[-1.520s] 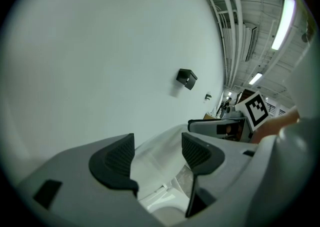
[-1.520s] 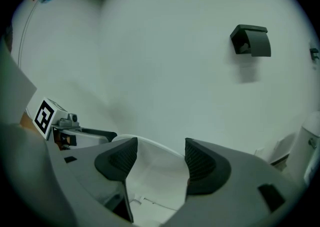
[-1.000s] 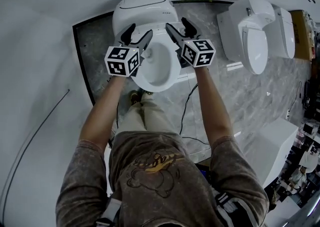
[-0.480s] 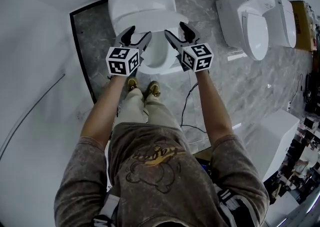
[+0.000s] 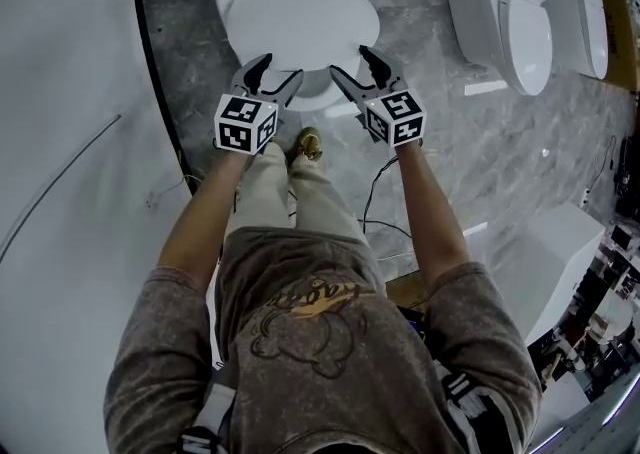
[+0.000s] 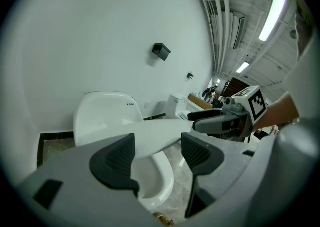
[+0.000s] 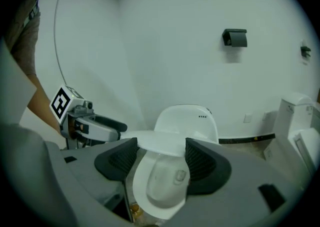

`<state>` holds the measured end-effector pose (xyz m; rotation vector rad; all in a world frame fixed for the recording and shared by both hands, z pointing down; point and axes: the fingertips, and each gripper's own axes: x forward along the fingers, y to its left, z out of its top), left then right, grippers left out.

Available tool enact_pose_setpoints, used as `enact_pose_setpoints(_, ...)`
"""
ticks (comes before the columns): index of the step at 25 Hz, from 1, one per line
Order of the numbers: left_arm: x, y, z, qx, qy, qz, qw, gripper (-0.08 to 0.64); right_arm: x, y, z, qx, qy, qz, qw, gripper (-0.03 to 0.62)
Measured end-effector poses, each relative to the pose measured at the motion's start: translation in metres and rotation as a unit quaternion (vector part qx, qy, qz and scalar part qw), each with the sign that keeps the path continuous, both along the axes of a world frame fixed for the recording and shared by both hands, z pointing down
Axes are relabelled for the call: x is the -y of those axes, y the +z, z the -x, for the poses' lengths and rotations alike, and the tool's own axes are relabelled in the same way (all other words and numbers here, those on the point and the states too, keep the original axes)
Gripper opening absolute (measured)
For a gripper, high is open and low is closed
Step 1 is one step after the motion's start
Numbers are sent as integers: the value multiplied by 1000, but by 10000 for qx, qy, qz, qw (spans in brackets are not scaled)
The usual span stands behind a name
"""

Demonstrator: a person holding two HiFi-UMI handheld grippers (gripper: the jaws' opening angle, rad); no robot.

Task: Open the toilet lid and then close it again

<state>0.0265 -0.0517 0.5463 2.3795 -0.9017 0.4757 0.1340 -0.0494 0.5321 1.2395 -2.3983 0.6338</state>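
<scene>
Lid: the glossy white oval toilet lid [image 5: 300,17] stood upright a second ago and now lies almost flat, just above the white ceramic toilet bowl [image 6: 157,183], not seated.
Left gripper [image 5: 280,66]: jaws spread at the bowl's front, lid edge across the gap, unpinched.
Right gripper [image 5: 352,60]: likewise spread, empty, at the bowl's front.
Meaning: opening looks done. Closing probably needs one last gentle lowering.
</scene>
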Motion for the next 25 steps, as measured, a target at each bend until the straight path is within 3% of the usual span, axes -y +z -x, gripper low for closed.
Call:
enact_pose_setpoints(3,-20,22,-3,47,100,242,9996,284,-17,20,-7,380,271,246,9986,290)
enact_pose_setpoints(13,-74,108,-5,289,127,824,9961,282,-70,112,-6,139,379,879,9953,290)
enact_pose_setpoints(25,-100,205,-14,486,119,1336,9898,272,-96,212,-17,149,586,1435,9878,290)
